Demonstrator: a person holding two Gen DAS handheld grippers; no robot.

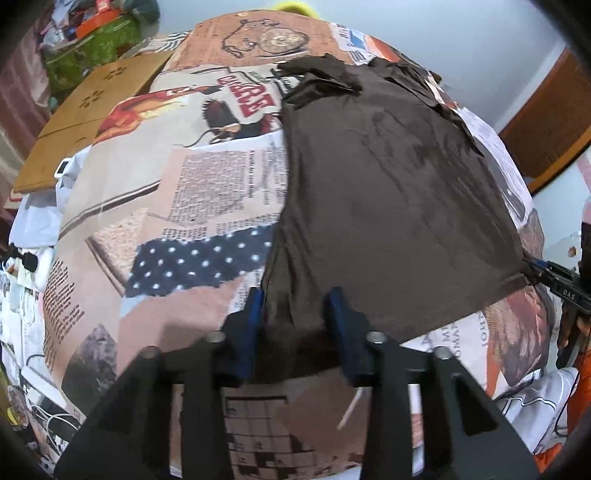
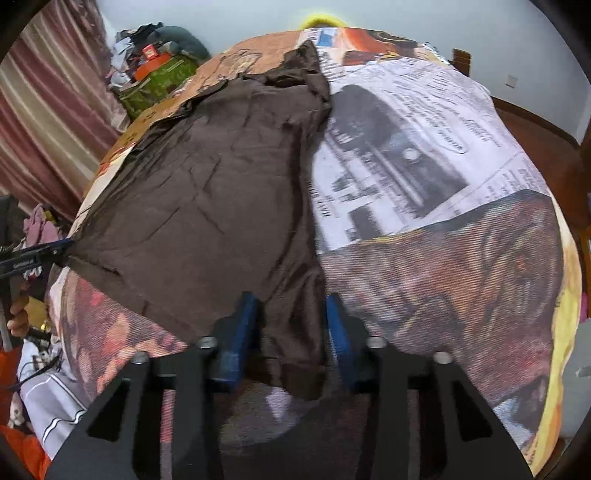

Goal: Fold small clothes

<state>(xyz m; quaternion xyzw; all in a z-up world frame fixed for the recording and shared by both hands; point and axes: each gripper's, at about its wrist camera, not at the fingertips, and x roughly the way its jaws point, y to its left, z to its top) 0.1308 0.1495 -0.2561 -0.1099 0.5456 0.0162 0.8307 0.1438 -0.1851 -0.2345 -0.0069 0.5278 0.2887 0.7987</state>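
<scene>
Around you, a cardboard sheet (image 1: 92,110) lies at the far left of the bed, just beside the printed bedspread (image 1: 177,192), with cables and small clutter (image 1: 22,280) off its left edge. A green bag (image 2: 159,85) topped by an orange box (image 2: 149,70) stands by the striped curtain (image 2: 48,110). Nothing lies on the brown garment (image 1: 388,192).

Your left wrist view shows the garment spread flat on the right half of the bedspread, its near left corner bunched between the blue pads (image 1: 255,314); your left gripper (image 1: 295,314) is pinching that fabric. At the right edge, your right gripper (image 1: 532,267) grips the other near corner. The cardboard and cables show best here.

Your right wrist view shows your right gripper (image 2: 291,321) with the hem hanging between its pads (image 2: 243,317), nipping the cloth, and your left gripper (image 2: 68,245) holding the corner at the far left. Only this view shows the wooden bed frame (image 2: 543,147) and curtain clearly.

The bedspread carries newspaper and picture prints; the walls (image 2: 240,22) are pale.
</scene>
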